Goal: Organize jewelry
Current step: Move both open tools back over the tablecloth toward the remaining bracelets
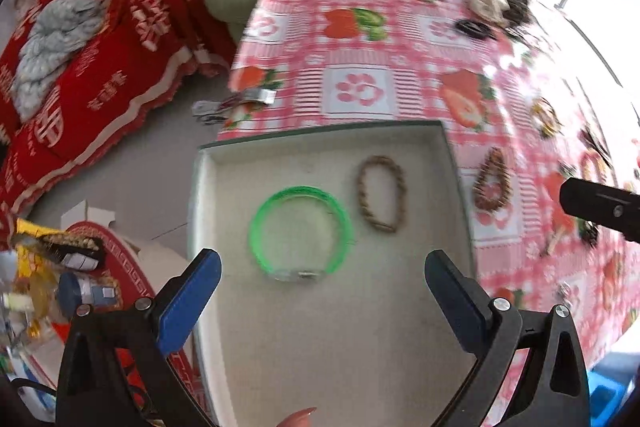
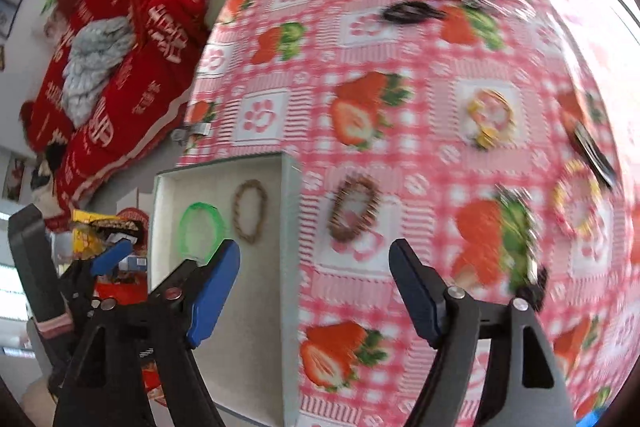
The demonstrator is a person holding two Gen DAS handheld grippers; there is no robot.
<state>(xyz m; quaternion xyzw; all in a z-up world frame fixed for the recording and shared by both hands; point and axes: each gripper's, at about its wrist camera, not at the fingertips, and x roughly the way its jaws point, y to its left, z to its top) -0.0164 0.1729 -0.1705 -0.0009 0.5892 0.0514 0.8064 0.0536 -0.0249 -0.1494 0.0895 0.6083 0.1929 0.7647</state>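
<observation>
Jewelry is split: a green bangle (image 1: 300,233) and a tan braided bracelet (image 1: 381,193) lie in the white tray (image 1: 450,163) at the near left of the worktop (image 1: 360,39), a brown beaded bracelet (image 2: 354,209) sits just right of the tray wall, and more pieces are scattered far and right. Both your left gripper (image 1: 322,291) and right gripper (image 2: 316,287) have their fingers spread wide and empty. The glossy strawberry cloth could let a bracelet skid from a pinch, the tray sits at the worktop's left edge, and red bedding crowds the room beyond.

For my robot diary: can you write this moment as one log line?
left tongs: open, empty | right tongs: open, empty | tray: green bangle, tan bracelet
</observation>
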